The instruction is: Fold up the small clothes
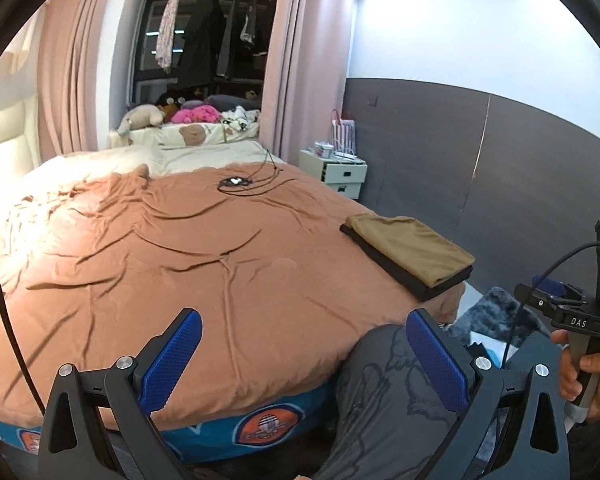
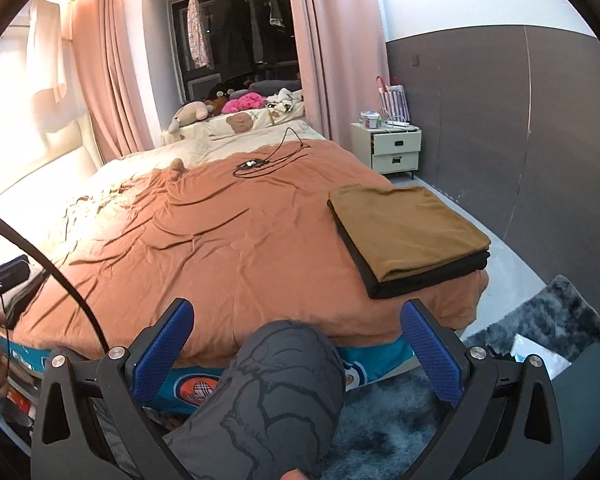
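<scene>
A folded tan garment (image 1: pixel 414 248) lies on top of a folded black garment (image 1: pixel 396 270) at the near right corner of the bed; both show in the right wrist view, the tan one (image 2: pixel 404 226) over the black one (image 2: pixel 424 276). My left gripper (image 1: pixel 304 322) is open and empty, held off the bed's near edge. My right gripper (image 2: pixel 298 314) is open and empty, in front of the bed, left of the stack. The right gripper's handle (image 1: pixel 580 320) shows in a hand at the far right of the left wrist view.
The bed has a wrinkled orange-brown cover (image 1: pixel 180 248). A black cable with a small device (image 1: pixel 236 182) lies at its far side. A knee in grey printed trousers (image 2: pixel 280 380) is in front. A white nightstand (image 2: pixel 392 148), a grey rug (image 2: pixel 540 320) and plush toys (image 1: pixel 172 114) are around.
</scene>
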Motion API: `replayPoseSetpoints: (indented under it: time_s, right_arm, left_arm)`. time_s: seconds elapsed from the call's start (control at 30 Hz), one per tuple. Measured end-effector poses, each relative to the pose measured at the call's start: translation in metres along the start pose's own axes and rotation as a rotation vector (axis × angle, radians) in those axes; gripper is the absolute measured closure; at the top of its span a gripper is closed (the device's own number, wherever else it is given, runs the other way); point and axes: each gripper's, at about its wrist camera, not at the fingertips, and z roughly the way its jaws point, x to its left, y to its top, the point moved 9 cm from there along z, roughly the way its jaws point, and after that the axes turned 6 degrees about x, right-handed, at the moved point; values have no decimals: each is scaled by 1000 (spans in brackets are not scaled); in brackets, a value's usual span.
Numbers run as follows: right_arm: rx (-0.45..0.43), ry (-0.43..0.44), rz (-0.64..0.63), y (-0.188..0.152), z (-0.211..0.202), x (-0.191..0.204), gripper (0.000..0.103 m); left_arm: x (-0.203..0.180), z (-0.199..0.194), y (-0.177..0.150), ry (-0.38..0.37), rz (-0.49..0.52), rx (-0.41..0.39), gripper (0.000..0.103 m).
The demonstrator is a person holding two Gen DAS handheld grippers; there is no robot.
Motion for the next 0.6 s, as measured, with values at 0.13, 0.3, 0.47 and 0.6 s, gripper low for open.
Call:
replayPoseSetpoints:
  time_s: [0.13, 0.3, 0.47, 0.6]
  right_arm:
    - [-1, -12, -5, -8, 4, 7, 0]
    - [-12, -34, -18, -22, 4, 20, 0]
    - [-24, -31, -7, -30, 4, 25, 0]
    - [-24, -36, 4, -34, 8, 25, 0]
  left_arm:
    - [5, -9, -9, 15, -17, -20, 0]
    - [22, -13, -24, 66, -48, -28, 0]
    - [37, -14, -38, 99, -83, -49, 0]
    - [38, -11, -47, 124, -77, -50, 0]
